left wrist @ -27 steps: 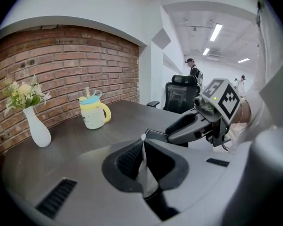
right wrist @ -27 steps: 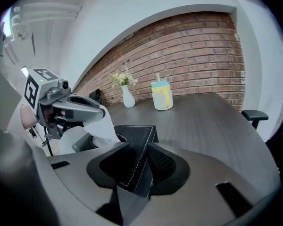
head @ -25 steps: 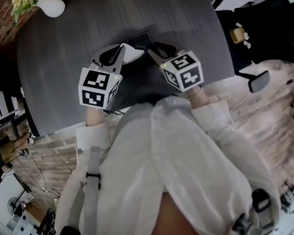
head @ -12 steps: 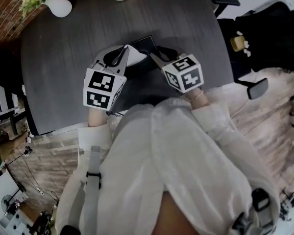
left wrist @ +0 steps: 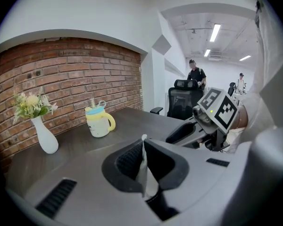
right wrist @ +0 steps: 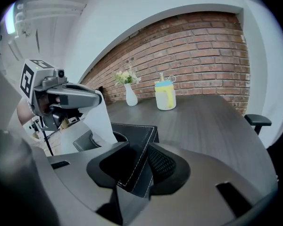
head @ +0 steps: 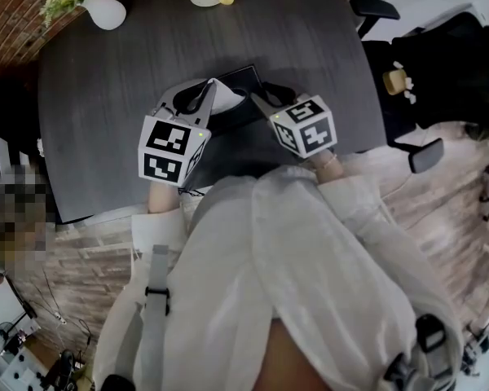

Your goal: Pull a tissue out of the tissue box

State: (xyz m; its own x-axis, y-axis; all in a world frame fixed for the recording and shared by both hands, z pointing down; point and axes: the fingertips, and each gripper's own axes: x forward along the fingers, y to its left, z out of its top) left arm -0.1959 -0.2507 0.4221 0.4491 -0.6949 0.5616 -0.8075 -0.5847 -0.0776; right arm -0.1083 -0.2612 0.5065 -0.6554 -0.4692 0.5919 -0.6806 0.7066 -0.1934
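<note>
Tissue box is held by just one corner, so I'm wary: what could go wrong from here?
1. The right gripper clamps only a corner of the tissue box; a hard pull might make it slip or lift.
2. The left gripper pinches a thin edge of the tissue; it could tear or slide out.

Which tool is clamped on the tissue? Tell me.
The left tool: its jaws pinch the white tissue, while the right tool grips a corner of the tissue box.
</note>
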